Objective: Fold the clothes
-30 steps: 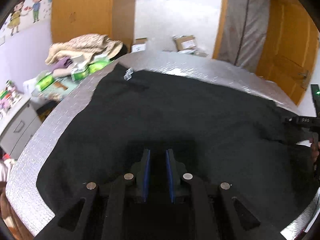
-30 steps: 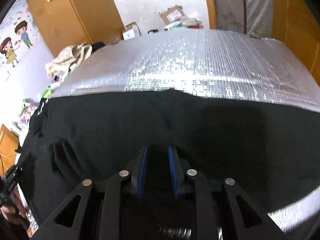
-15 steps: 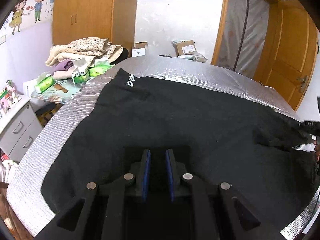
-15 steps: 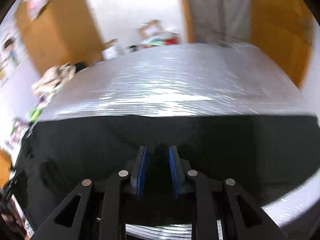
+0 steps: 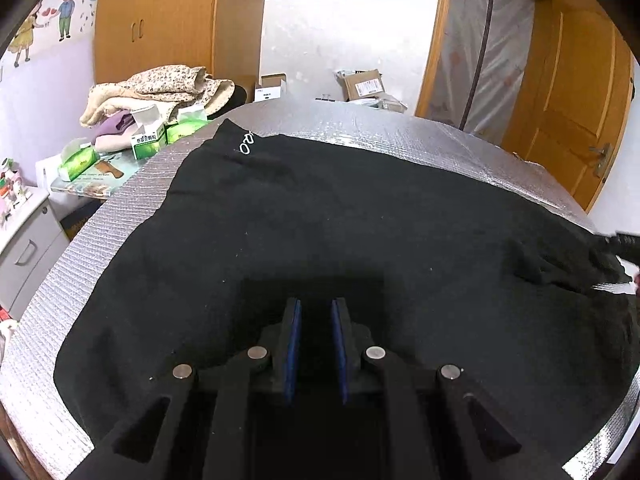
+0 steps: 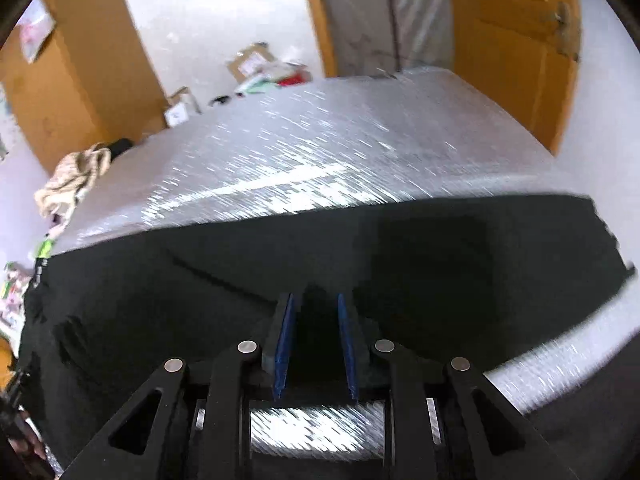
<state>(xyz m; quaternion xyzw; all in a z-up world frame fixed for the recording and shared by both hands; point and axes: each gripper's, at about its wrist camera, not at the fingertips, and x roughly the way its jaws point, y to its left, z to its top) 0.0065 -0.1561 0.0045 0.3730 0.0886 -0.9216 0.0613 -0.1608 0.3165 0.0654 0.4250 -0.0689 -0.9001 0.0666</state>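
1. Left wrist view, what has changed: a second ago the far corner of the black garment (image 5: pixel 320 220) was blurred and rumpled. Now it lies flat on the silver tabletop (image 5: pixel 380 132), with its white lettering (image 5: pixel 247 143) readable near the far left edge. The cloth spreads smoother across the middle. Only a bunched ridge (image 5: pixel 552 268) remains at the right edge. I judge that the garment is being stretched flat and that no fold has been made yet.

2. Left wrist view, pose: the left tool (image 5: pixel 317 344) points downward at a slant over the near hem. Its blue pads stand narrow, and dark cloth fills the gap, so it appears to pinch the hem.

3. Right wrist view, what has changed: a second ago black cloth ran across the whole width of the picture. Now the garment's right end is in view, with bare silver beyond it and under the tool. The picture is streaked and tilted, so this hand is swinging sideways and rolling. This looks like tensioning the hem before the first fold.

4. Right wrist view, pose: the right tool (image 6: pixel 316 336) slants downward. Its pads are narrow, and a peak of cloth rises between them with creases fanning out, so it holds the garment's edge lifted off the tabletop.
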